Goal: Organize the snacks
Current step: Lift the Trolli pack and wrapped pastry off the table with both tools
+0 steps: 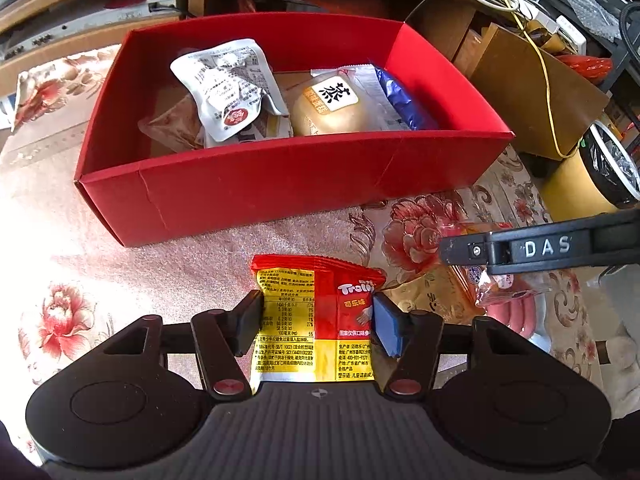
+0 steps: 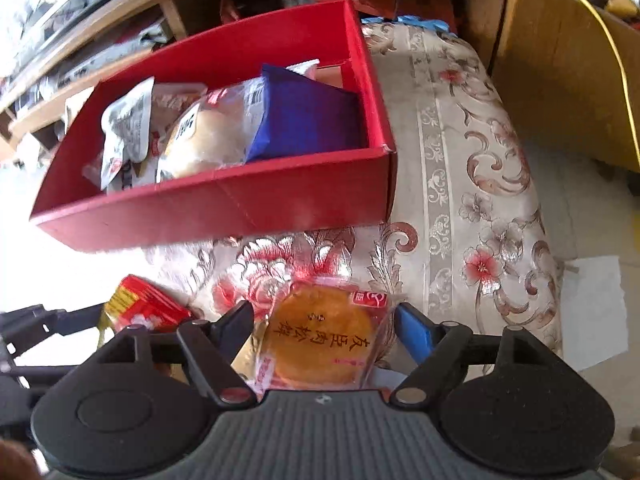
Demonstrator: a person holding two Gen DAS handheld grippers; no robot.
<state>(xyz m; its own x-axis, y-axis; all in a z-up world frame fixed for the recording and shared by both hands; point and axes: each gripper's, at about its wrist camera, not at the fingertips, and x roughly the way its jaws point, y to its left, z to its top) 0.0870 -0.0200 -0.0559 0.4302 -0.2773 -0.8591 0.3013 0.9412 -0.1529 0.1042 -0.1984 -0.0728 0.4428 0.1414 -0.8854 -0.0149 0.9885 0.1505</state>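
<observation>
While both grippers point steeply down at the flowered cloth (image 2: 460,152), each has 1 snack between its fingers, and the red box (image 1: 280,188) lies straight ahead of both, beyond the packets.

The left gripper (image 1: 316,314) straddles the red-and-yellow gummy packet (image 1: 312,320). Its 2 pads sit against the packet's 2 side edges, so I judge it clamped on the packet, though the packet looks to be lying flat on the cloth rather than lifted. The packet's long axis runs away from the camera, toward the near wall of the box, and the jaws close across its short width.

The right gripper (image 2: 324,320) stands over the round pastry in clear wrap (image 2: 320,336). Its jaws are apart: the black finger is close to the wrapper's left edge, while the blue pad (image 2: 416,332) stands just clear of the right edge. Nothing is gripped there yet, as far as I can judge. The pastry is round, so no axis matters; the crinkly wrapper edge is what the pads would meet first.

The box already holds a white pouch (image 1: 228,88), a bun (image 1: 328,108) and a blue packet (image 2: 304,120). Its free space seems to be at the left front corner. The left gripper is nearer that corner, so its move is forward and up over the near wall.
</observation>
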